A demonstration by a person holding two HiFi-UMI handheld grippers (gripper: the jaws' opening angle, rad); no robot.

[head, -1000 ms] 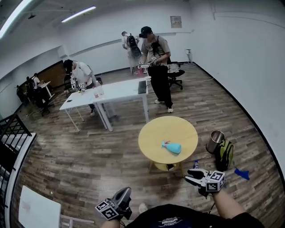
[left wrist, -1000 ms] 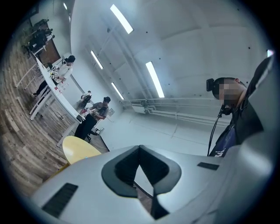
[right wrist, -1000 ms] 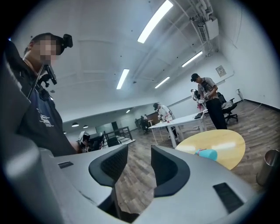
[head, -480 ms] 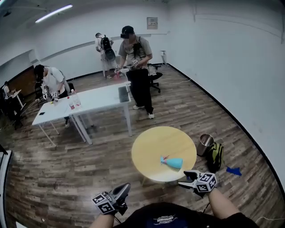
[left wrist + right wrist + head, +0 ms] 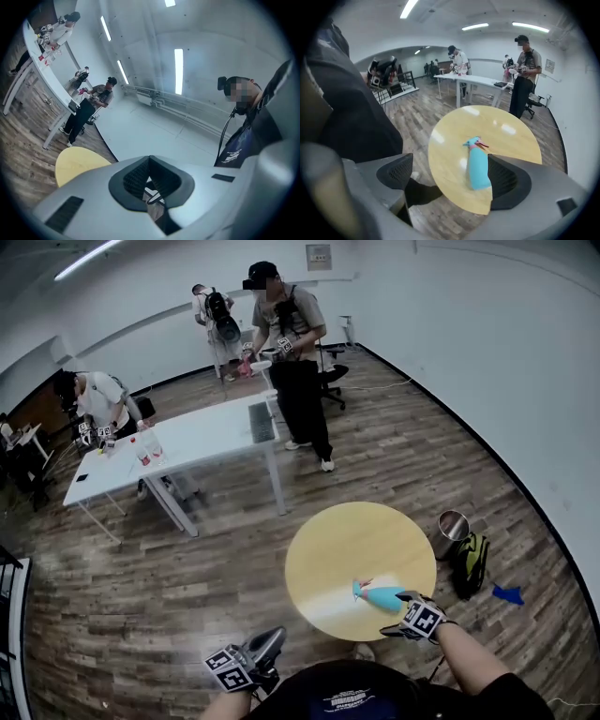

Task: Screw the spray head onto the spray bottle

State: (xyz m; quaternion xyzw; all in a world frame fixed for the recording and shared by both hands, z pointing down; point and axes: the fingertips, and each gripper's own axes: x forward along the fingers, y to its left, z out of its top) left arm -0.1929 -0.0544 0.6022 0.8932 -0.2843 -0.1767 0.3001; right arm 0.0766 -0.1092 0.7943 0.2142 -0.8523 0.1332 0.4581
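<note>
Right gripper point(image 5: 449, 166) jaws, just opening, spread, bottle point(image 5: 477, 166) between (near table point(image 5: 506, 136) edge); left gripper point(image 5: 272, 638) jaws together.

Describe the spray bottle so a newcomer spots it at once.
Find the round yellow table on the wooden floor. The spray bottle lies on its side near the table's closest edge. It is light blue with a red trigger, the only thing on that table.
</note>
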